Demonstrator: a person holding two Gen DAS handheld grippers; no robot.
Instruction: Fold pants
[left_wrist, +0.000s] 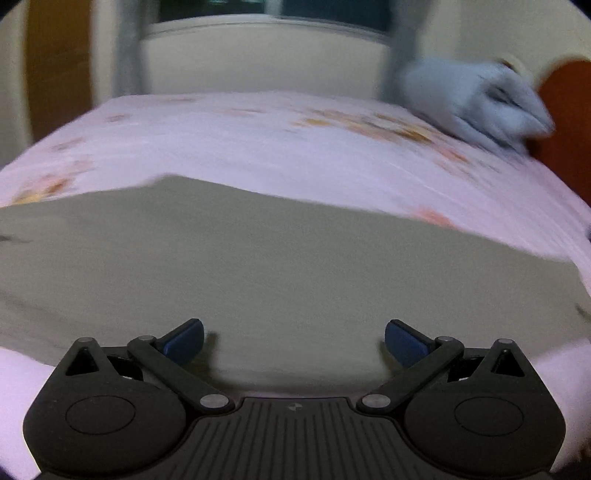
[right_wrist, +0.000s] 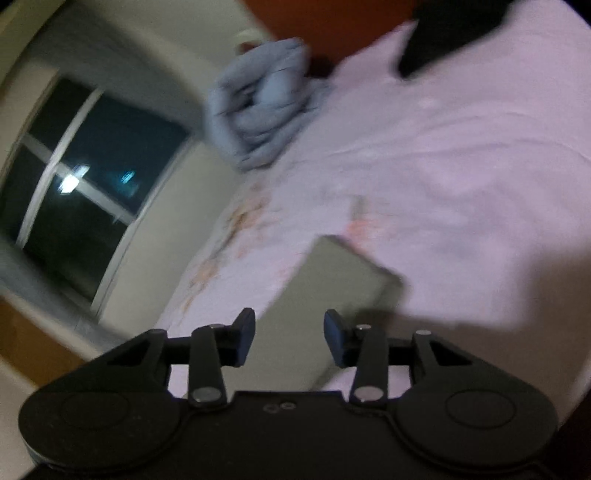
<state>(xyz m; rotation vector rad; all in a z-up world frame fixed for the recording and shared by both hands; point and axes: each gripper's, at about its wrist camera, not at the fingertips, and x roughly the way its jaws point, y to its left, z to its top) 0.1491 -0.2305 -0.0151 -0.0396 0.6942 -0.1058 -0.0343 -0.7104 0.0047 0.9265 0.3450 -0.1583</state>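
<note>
Grey-green pants (left_wrist: 229, 266) lie flat as a folded slab on the pink floral bed sheet (left_wrist: 258, 140). My left gripper (left_wrist: 294, 343) is open, empty, low over the pants' near edge. In the right wrist view the pants (right_wrist: 332, 291) reach away from my right gripper (right_wrist: 289, 338), which is open, empty and raised above their near end. Both views are motion-blurred.
A crumpled pale blue garment (left_wrist: 476, 103) sits at the bed's far right corner; it also shows in the right wrist view (right_wrist: 258, 114). A dark item (right_wrist: 443, 33) lies at the sheet's far edge. A window (right_wrist: 85, 177) and wall are beyond the bed. An orange-red headboard (left_wrist: 569, 122) is at right.
</note>
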